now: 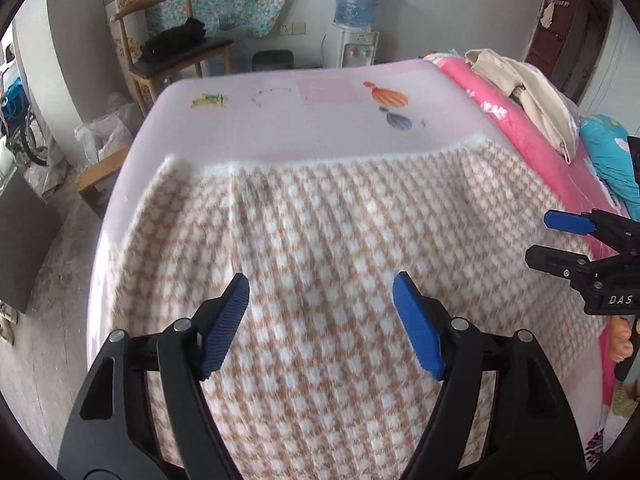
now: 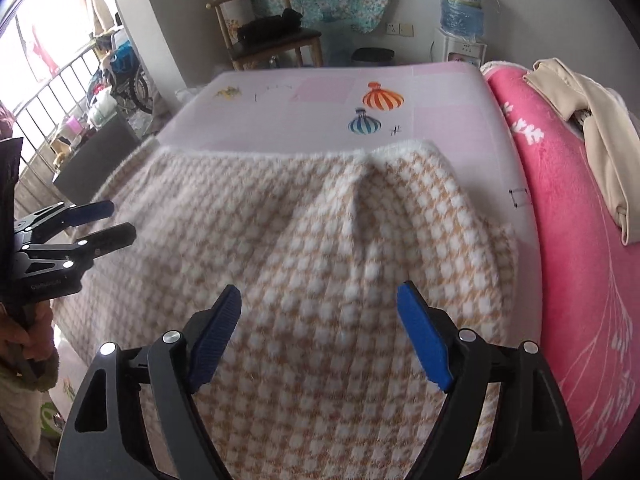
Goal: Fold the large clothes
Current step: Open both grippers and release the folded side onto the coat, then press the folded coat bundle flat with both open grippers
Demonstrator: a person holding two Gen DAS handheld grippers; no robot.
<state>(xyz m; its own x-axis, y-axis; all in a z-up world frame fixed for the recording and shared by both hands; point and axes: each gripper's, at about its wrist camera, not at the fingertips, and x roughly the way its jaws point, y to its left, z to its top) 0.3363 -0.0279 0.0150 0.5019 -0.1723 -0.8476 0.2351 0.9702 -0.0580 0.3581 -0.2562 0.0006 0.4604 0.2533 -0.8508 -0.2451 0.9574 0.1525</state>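
"DAS" — white letters on right gripper body, other print unreadable

support: bed, pale pink sheet | on it: checked knit garment; pink blanket, right edge

Under both grippers lay a garment checked in tan and white, with a fuzzy white hem at its far edge. The left gripper and the right gripper were black with blue ribbed pads. Beyond the garment, the sheet was pale pink with darker pink squares and printed balloons, one striped orange and white, one blue and white. To the right of the tools ran a hot-pink blanket with white print, and on it a beige cloth.
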